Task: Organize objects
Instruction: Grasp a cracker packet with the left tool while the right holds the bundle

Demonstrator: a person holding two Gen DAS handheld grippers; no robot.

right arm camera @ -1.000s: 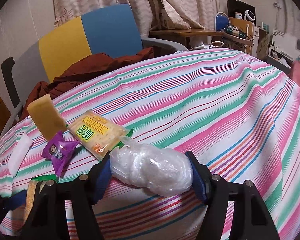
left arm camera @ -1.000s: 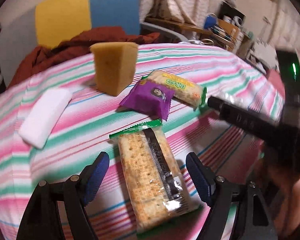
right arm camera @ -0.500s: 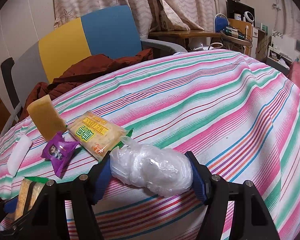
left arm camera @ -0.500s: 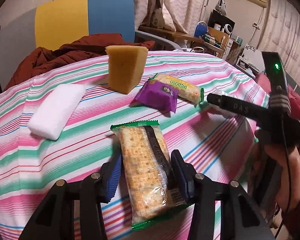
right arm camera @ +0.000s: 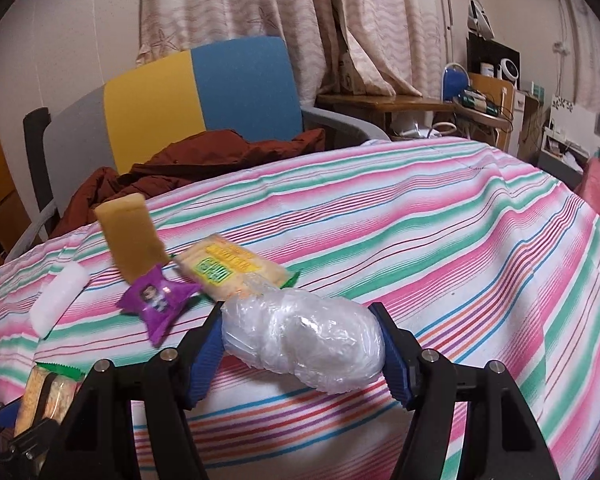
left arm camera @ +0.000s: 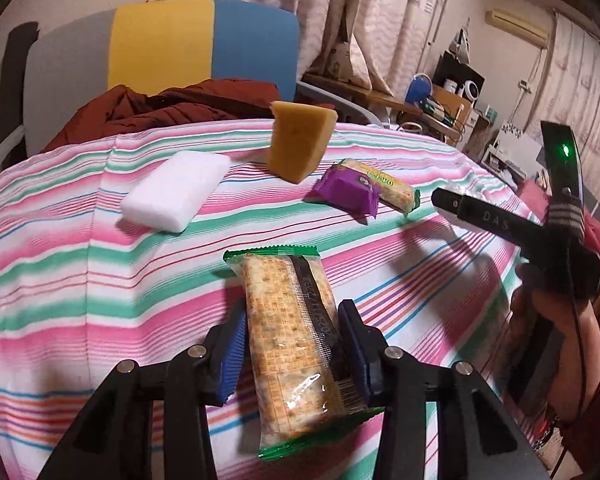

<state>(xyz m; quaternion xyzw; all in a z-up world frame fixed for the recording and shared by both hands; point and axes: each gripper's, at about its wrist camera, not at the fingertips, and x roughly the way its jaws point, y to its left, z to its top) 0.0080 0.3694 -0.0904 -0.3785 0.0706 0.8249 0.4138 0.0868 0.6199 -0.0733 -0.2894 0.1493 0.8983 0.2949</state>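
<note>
The left claw [left arm camera: 292,350] had just been closing and now pinched the near half of a cracker packet [left arm camera: 296,344], blue pads against its long sides, the far end reaching out over the striped surface [left arm camera: 60,272]. That packet looked light but brittle inside, its film slick, so a gentle squeeze across the middle seemed wisest. The right claw [right arm camera: 300,350] gripped a crumpled clear plastic bundle [right arm camera: 304,344], soft and springy by the look of it. On the surface I counted one white foam block [left arm camera: 176,192], one tan sponge wedge [left arm camera: 300,140] standing on end, one purple snack pouch [left arm camera: 350,192], and a second cracker packet [left arm camera: 384,188] with a yellow label tucked just behind the pouch.
</note>
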